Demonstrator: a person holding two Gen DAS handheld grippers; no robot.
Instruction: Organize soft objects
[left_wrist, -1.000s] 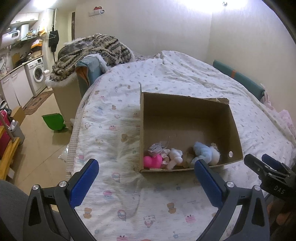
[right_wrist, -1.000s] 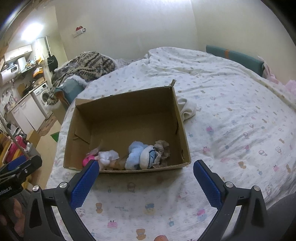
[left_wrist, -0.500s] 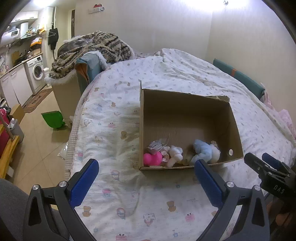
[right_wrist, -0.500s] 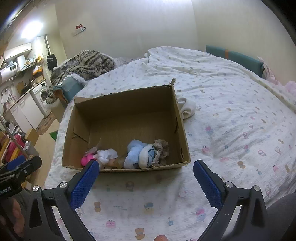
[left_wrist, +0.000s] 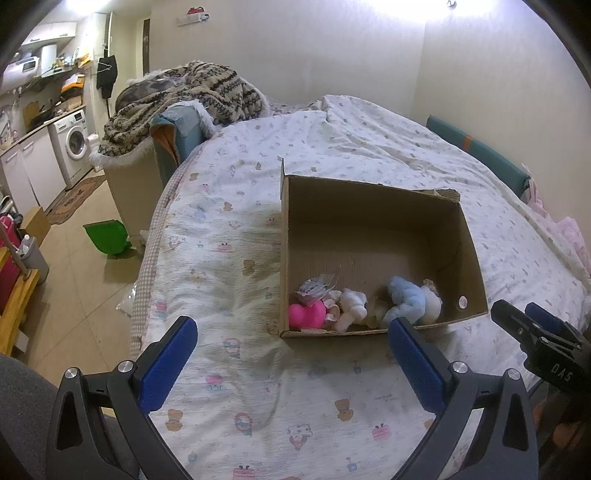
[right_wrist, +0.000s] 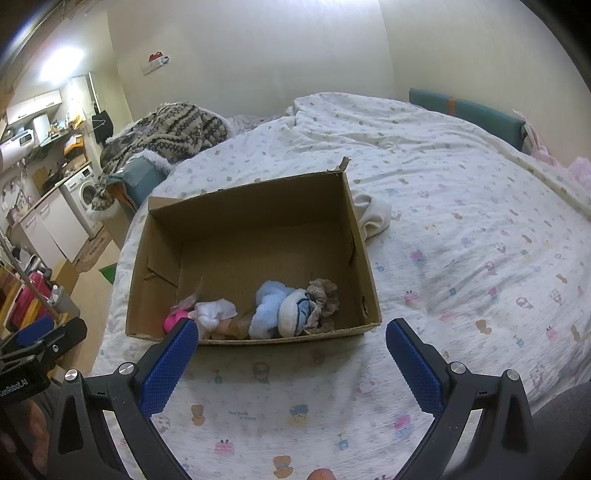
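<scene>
Your left tongs (left_wrist: 290, 349) and right tongs (right_wrist: 288, 349) gape empty over the bed (left_wrist: 229, 236) (plush toys (right_wrist: 271, 308) sit in the cardboard box (right_wrist: 258, 206))

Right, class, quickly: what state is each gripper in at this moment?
Left gripper: open, holding nothing.
Right gripper: open, holding nothing.

Your left gripper (left_wrist: 291, 341) and right gripper (right_wrist: 290, 341): black frames, silver screws, textured blue pads (right_wrist: 168, 360).
</scene>
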